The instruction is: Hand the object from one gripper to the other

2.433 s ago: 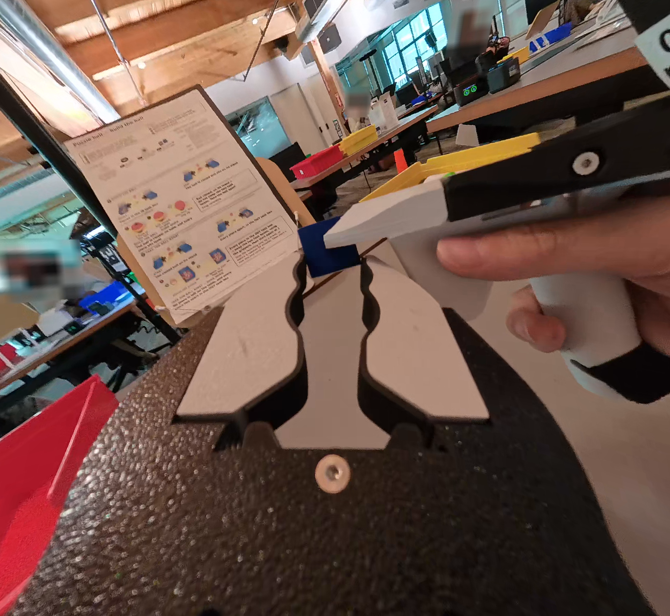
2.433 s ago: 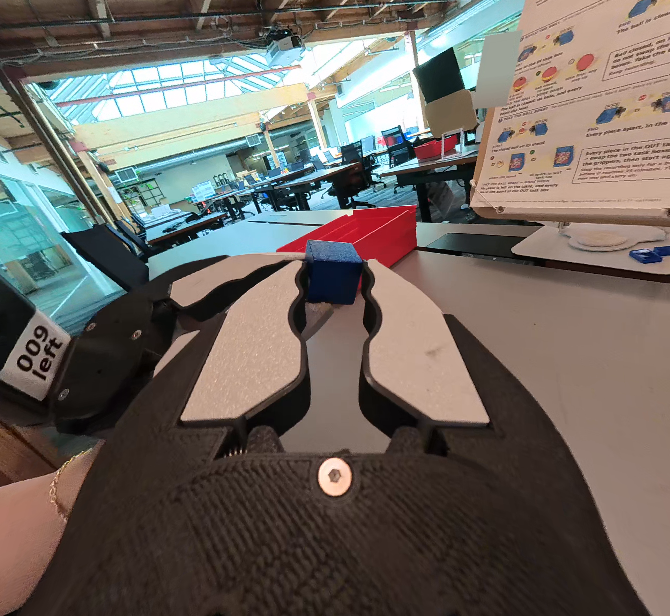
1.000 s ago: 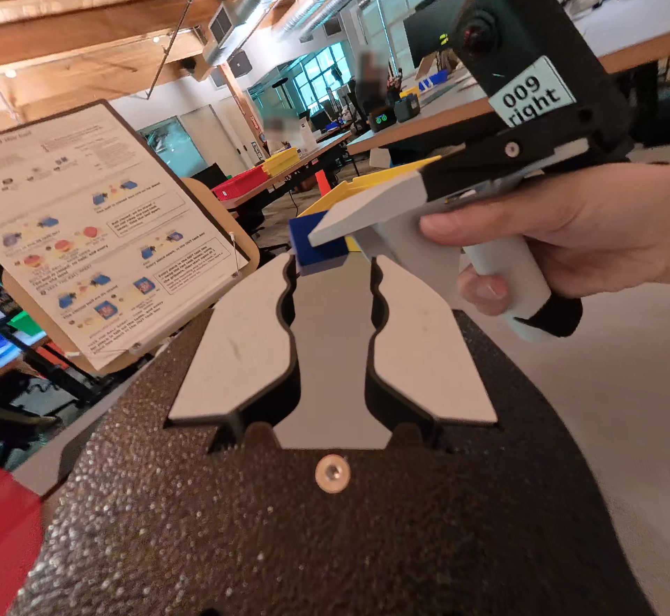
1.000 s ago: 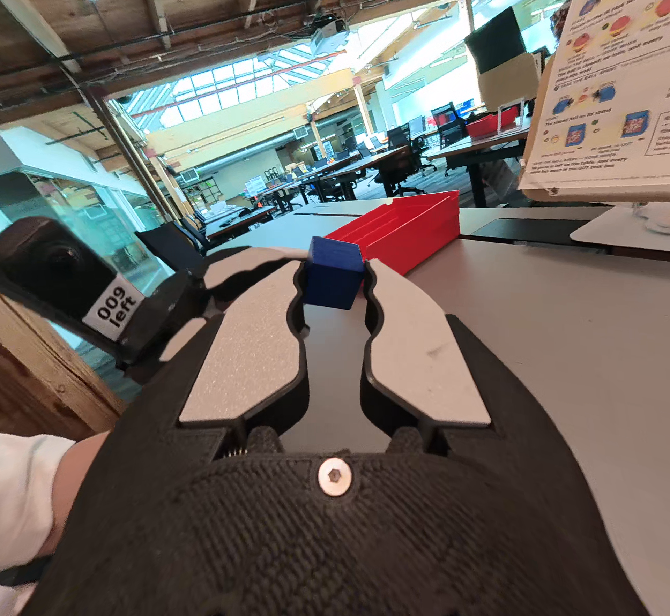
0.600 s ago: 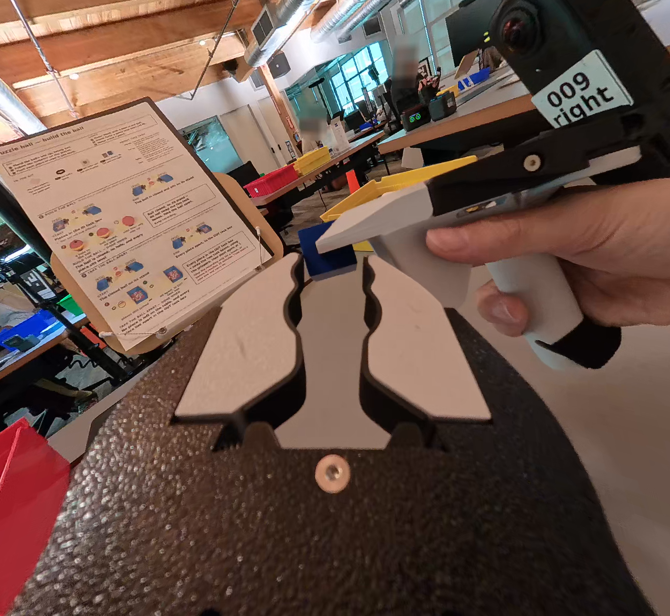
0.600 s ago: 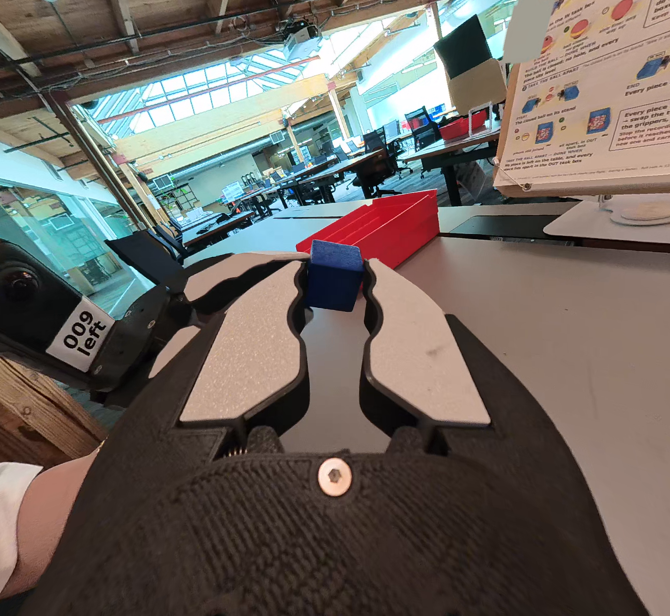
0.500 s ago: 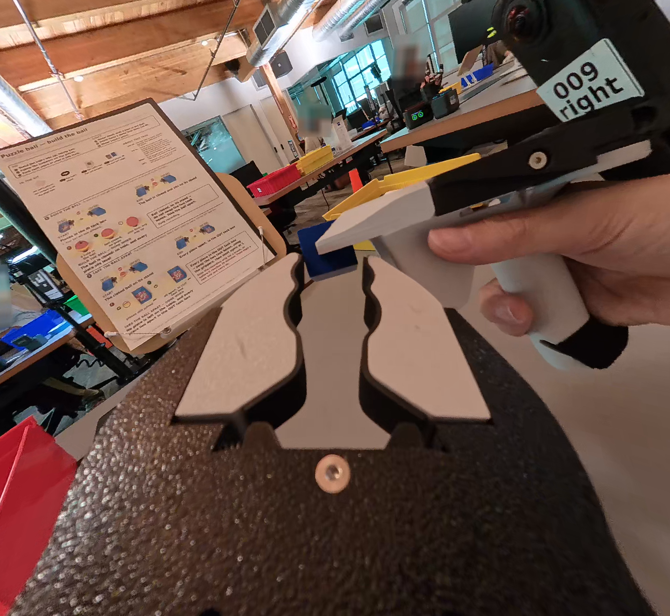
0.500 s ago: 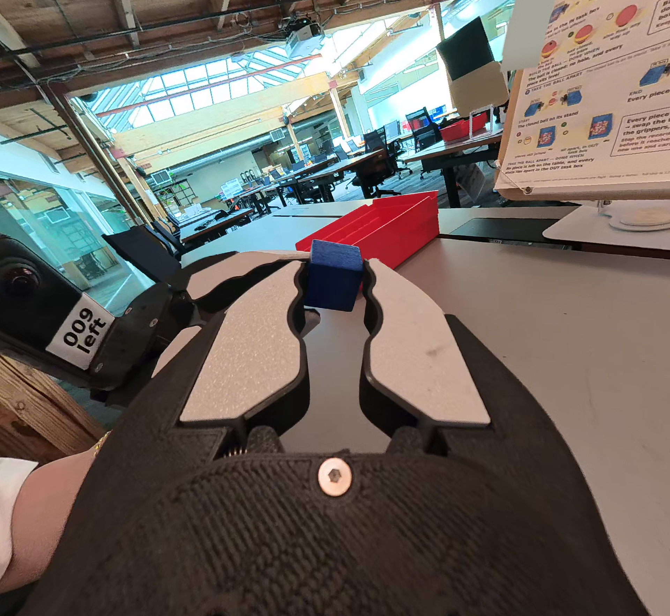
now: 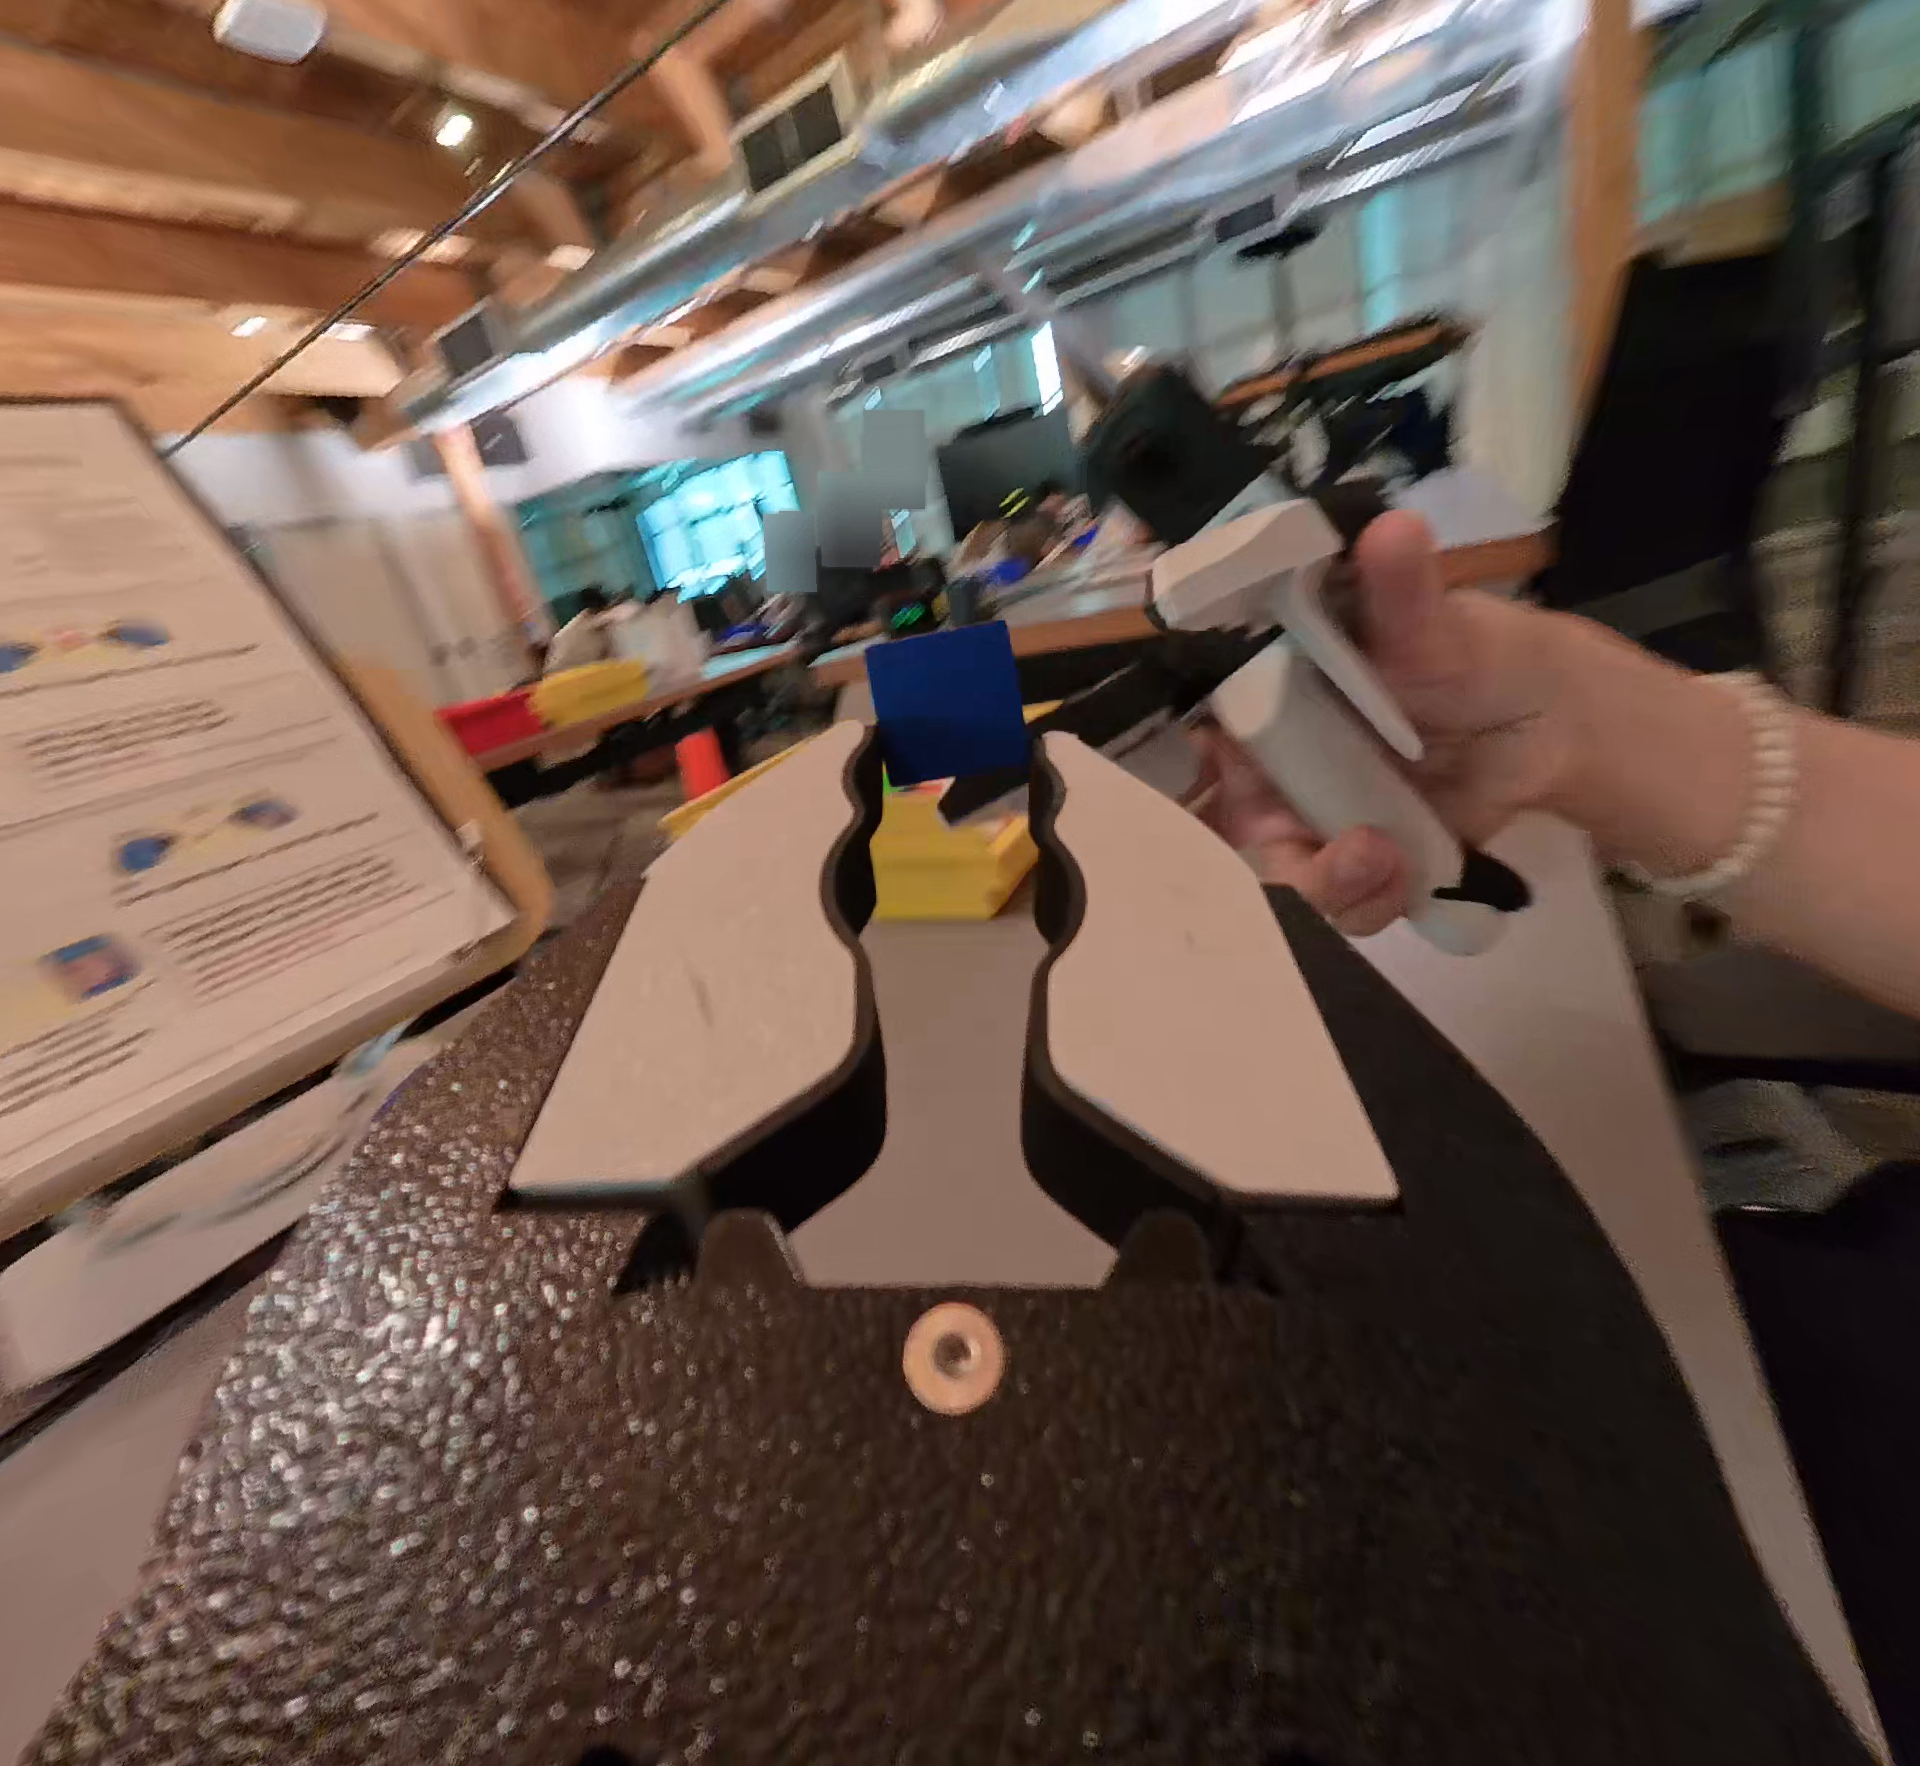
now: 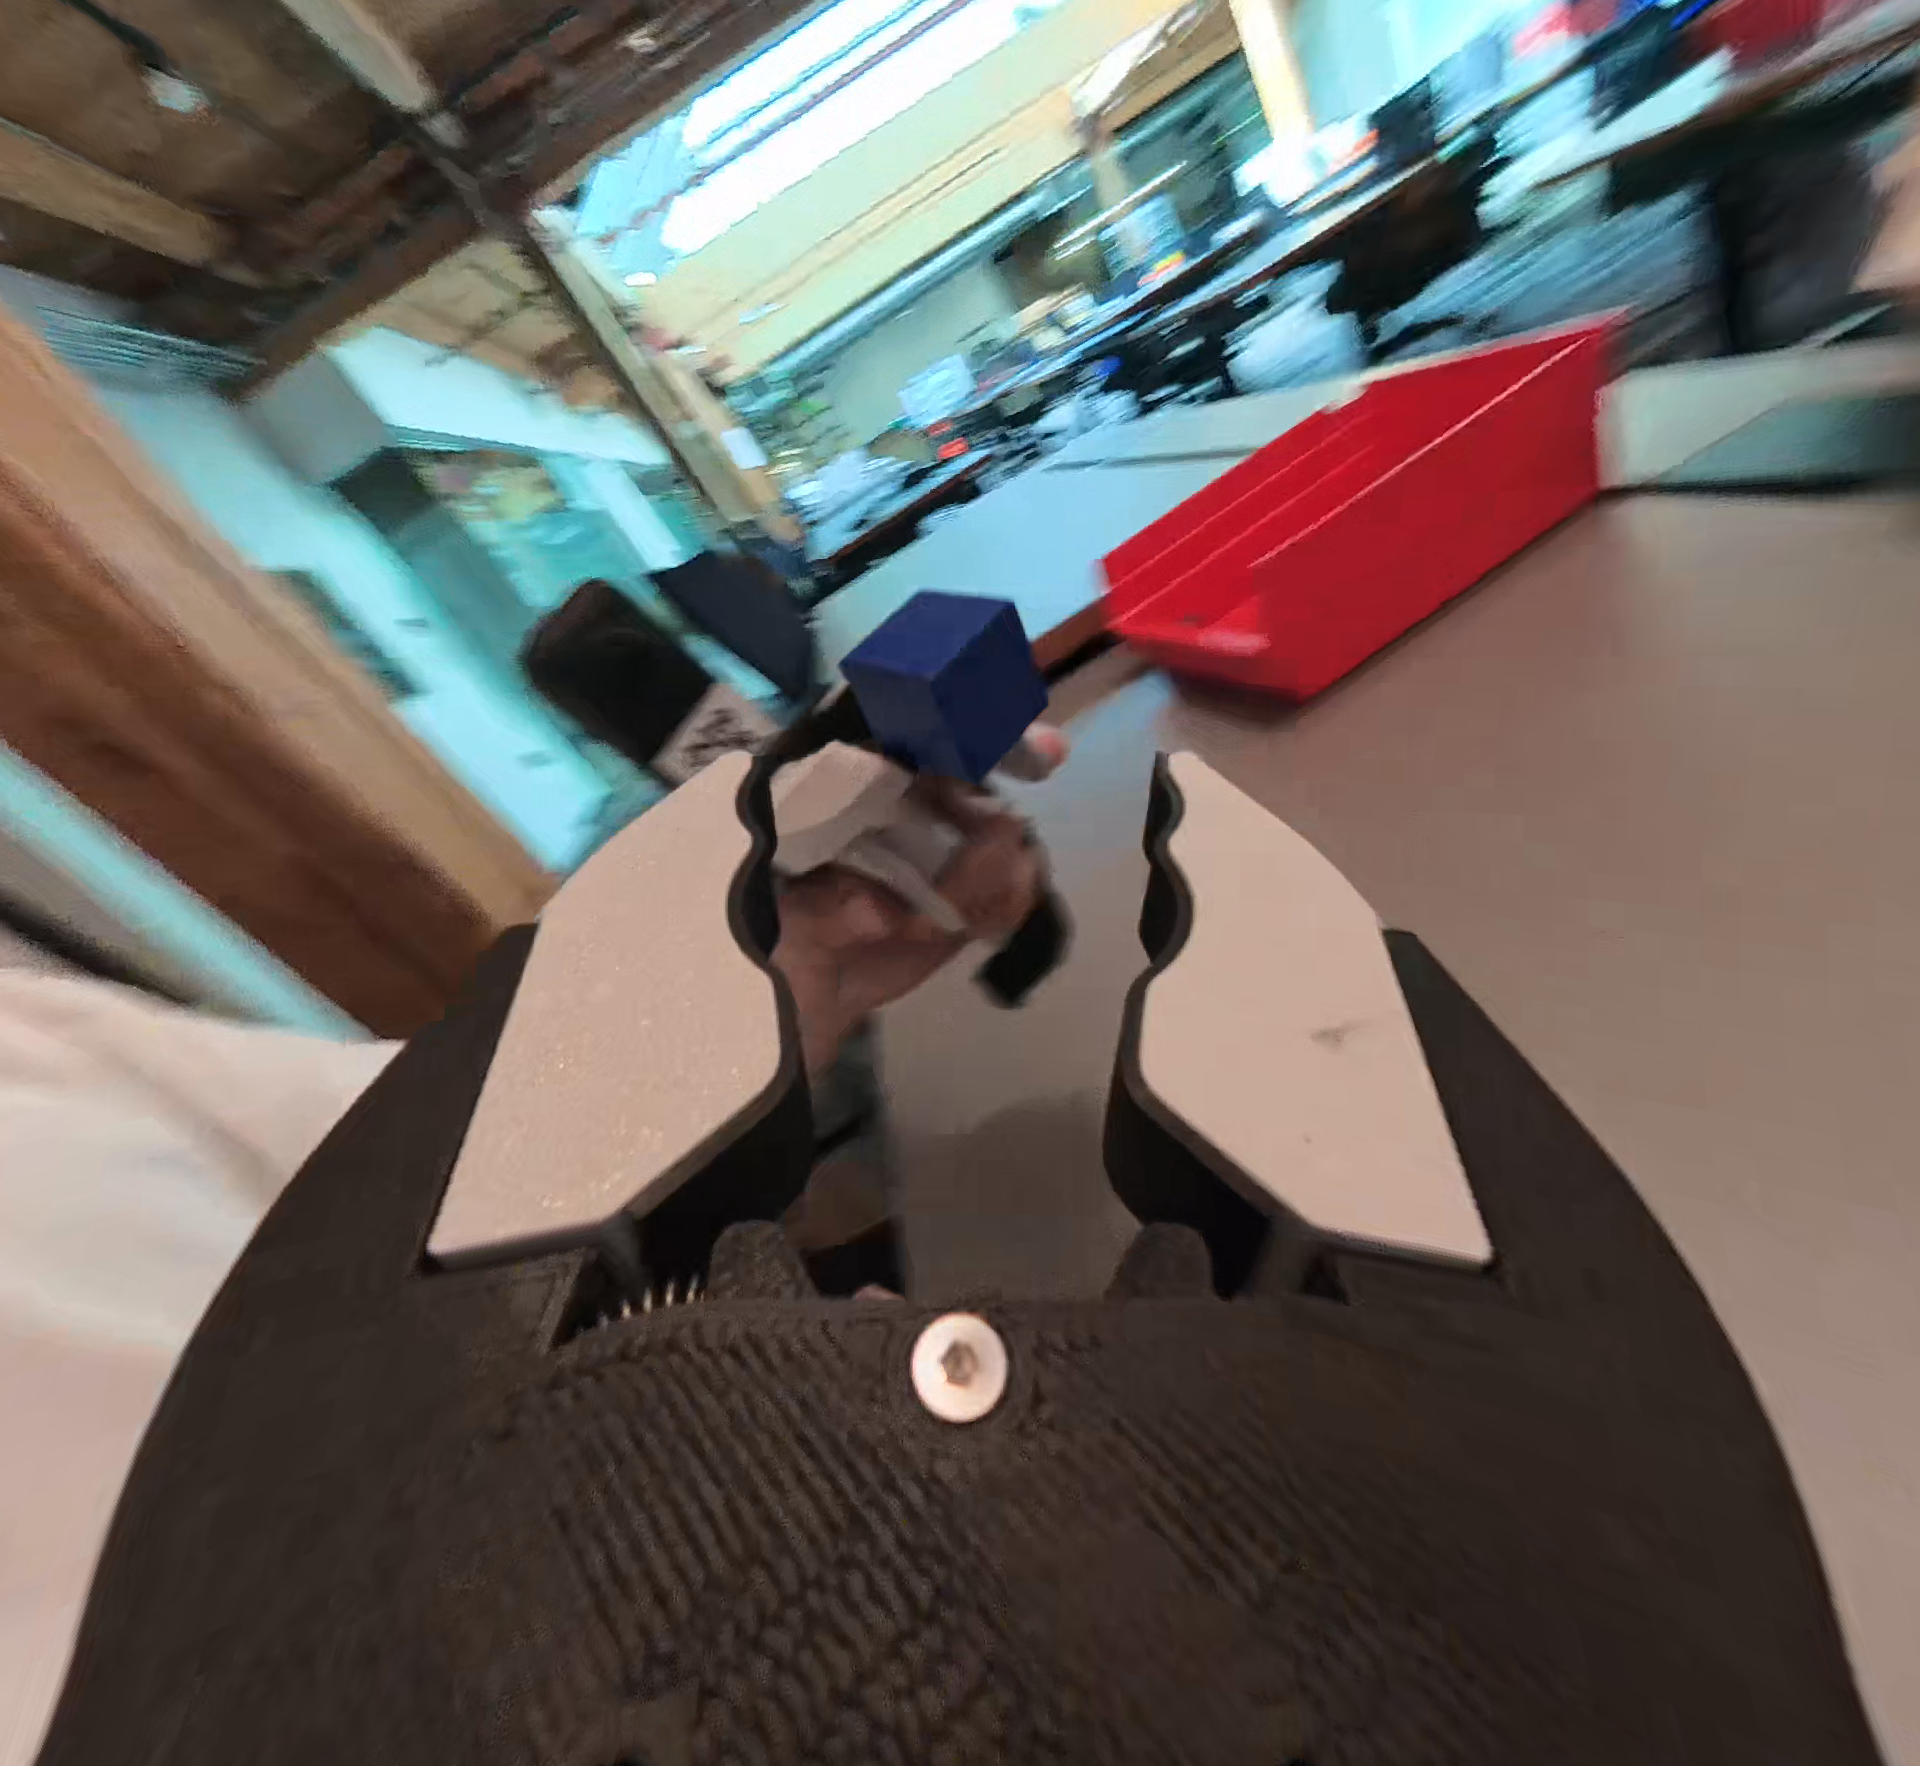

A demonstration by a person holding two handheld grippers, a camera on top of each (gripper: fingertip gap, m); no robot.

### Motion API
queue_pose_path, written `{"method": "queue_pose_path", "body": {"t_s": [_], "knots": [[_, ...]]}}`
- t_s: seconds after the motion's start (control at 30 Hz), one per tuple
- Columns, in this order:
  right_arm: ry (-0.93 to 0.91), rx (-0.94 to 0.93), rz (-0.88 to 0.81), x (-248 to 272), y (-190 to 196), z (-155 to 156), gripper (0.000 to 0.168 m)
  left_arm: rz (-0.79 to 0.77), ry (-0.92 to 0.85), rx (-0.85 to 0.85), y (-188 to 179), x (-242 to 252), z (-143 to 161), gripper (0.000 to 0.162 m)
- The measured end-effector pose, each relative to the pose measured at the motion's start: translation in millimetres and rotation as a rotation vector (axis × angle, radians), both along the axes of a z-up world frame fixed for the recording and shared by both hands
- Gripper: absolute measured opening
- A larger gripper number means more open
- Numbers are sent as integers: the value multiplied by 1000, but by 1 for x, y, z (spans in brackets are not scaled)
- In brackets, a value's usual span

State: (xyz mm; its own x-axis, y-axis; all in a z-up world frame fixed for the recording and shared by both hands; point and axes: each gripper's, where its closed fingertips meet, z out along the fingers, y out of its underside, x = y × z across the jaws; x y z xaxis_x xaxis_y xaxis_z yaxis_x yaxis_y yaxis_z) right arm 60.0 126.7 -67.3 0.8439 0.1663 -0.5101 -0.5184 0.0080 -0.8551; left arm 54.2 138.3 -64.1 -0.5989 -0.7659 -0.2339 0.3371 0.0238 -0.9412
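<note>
Blue cube (image 9: pixel 943 700); red tray (image 10: pixel 1382 532); yellow bin (image 9: pixel 940 859); grey-faced, black-speckled left tongs (image 9: pixel 948 760).

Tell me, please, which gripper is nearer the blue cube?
Left. The left gripper clamps the blue cube at its fingertips; the right gripper is open, apart from it.

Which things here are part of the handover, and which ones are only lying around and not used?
Part of the job:
- blue cube
- left gripper, shut on the cube
- right gripper, open, apart from the cube

Only lying about:
- red bin on the table
- yellow bin
- instruction sheet on its stand
</note>
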Motion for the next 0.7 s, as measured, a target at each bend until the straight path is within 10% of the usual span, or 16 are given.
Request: {"method": "queue_pose_path", "body": {"t_s": [0.03, 0.33, 0.7], "knots": [[78, 20, 90, -8, 0, 1, 68, -80, -22, -29, 0, -7, 2, 26], [424, 117, 406, -40, 12, 2, 44, -314, -131, 64, -11, -32, -15, 26], [443, 85, 178, -2, 22, -18, 33, -113, 29, 190, -3, -4, -35, 32]]}}
